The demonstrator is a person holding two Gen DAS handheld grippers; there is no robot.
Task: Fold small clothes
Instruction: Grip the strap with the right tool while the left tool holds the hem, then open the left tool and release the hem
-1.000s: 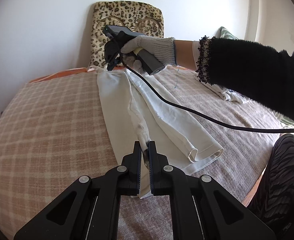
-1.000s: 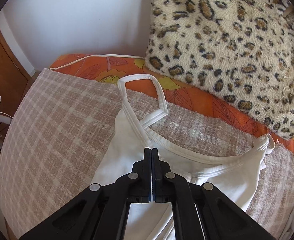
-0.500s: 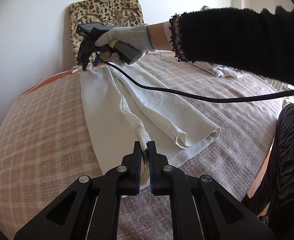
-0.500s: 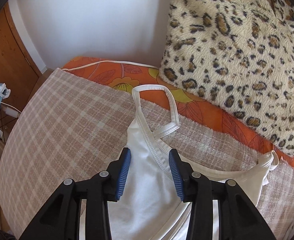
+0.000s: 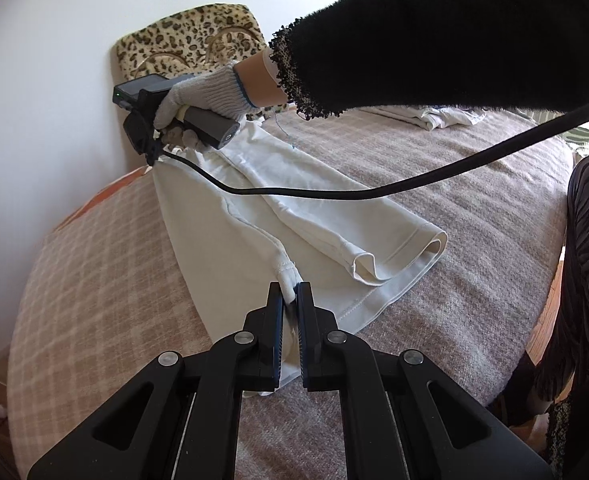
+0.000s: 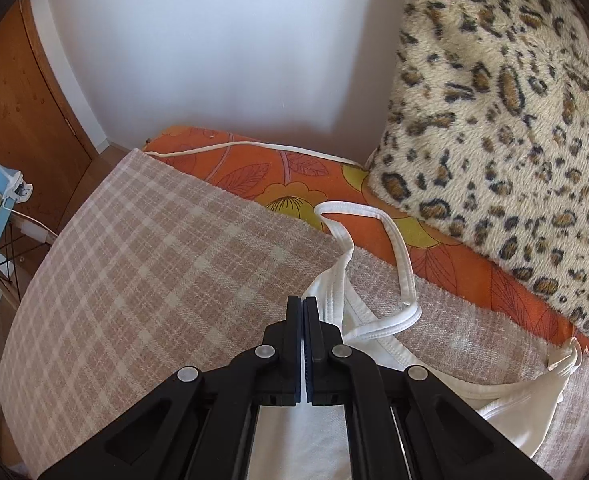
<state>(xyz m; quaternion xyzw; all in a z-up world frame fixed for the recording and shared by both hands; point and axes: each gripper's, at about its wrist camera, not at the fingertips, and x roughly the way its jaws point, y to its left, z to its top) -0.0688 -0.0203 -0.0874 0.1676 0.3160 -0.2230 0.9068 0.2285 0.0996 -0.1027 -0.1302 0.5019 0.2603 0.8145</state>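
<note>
Lengthwise, the white tank top [image 5: 294, 216] runs from the near edge of the checked blanket [image 5: 106, 280] to the far end by the leopard-print cushion [image 5: 190, 36], and each gripper has one end of its left edge. The left gripper [image 5: 289, 298] is pinching a bunched corner of the hem at the near end, the cloth squeezed between its nearly closed fingers. The right gripper [image 6: 303, 308], carried in a gloved hand [image 5: 202, 96] at the far end, has its fingers pressed together at the top's edge just below the left shoulder strap [image 6: 374, 264]; white fabric shows between the pads, so it seems to grip that edge. The right half of the top is already doubled over toward the middle, its hem curling open at the near right. Since both holds sit on the same long edge, the coming fold likely turns on carrying that edge rightward across the garment, parallel to its long axis, both hands together. A cable [image 5: 414, 184] crosses over the fabric and could drag on it.
</note>
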